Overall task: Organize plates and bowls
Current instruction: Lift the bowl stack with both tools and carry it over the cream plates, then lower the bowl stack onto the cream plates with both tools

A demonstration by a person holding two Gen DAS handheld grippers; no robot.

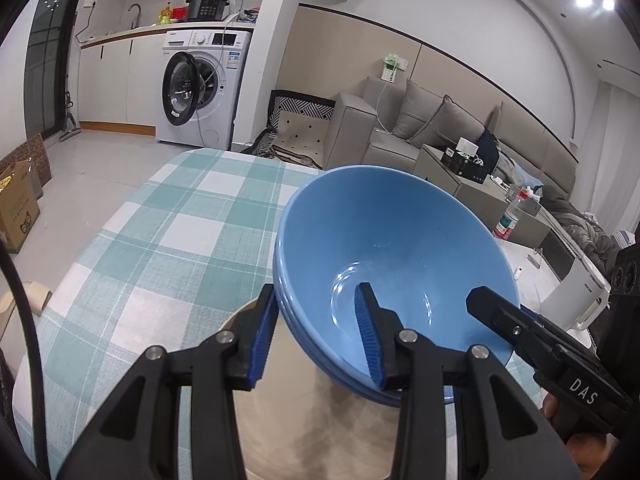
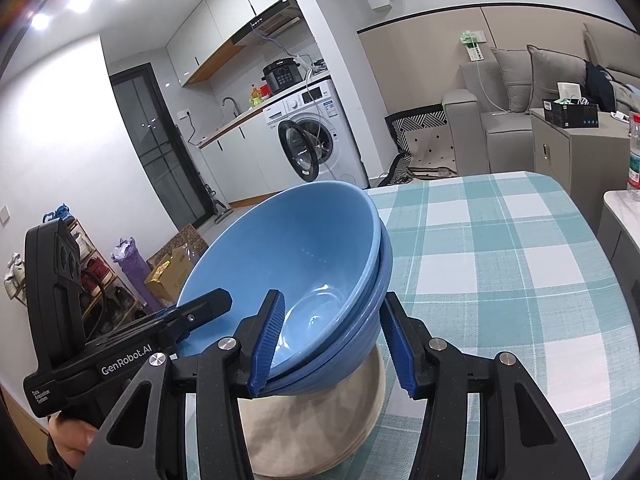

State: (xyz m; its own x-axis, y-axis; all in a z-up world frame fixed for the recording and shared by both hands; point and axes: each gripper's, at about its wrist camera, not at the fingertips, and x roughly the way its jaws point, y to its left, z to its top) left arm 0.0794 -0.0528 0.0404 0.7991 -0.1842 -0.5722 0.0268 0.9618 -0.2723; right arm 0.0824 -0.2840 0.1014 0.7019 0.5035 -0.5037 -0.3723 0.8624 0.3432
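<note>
A stack of nested blue bowls (image 1: 384, 248) (image 2: 304, 256) rests on a stack of beige plates (image 1: 304, 424) (image 2: 320, 412) on the checked tablecloth (image 1: 168, 224). My left gripper (image 1: 316, 332) straddles the near rim of the bowls, one blue pad inside and one outside, with a gap visible at the outer pad. My right gripper (image 2: 334, 340) straddles the opposite rim the same way, its outer pad standing off the bowl wall. Each gripper shows in the other's view: the right one (image 1: 520, 328) and the left one (image 2: 168, 320).
The table edge curves round at the far side (image 2: 560, 188). A plastic bottle (image 2: 634, 156) stands on a side surface to the right. A washing machine (image 1: 200, 88), a sofa (image 1: 420, 120) and cardboard boxes (image 1: 16, 208) stand beyond the table.
</note>
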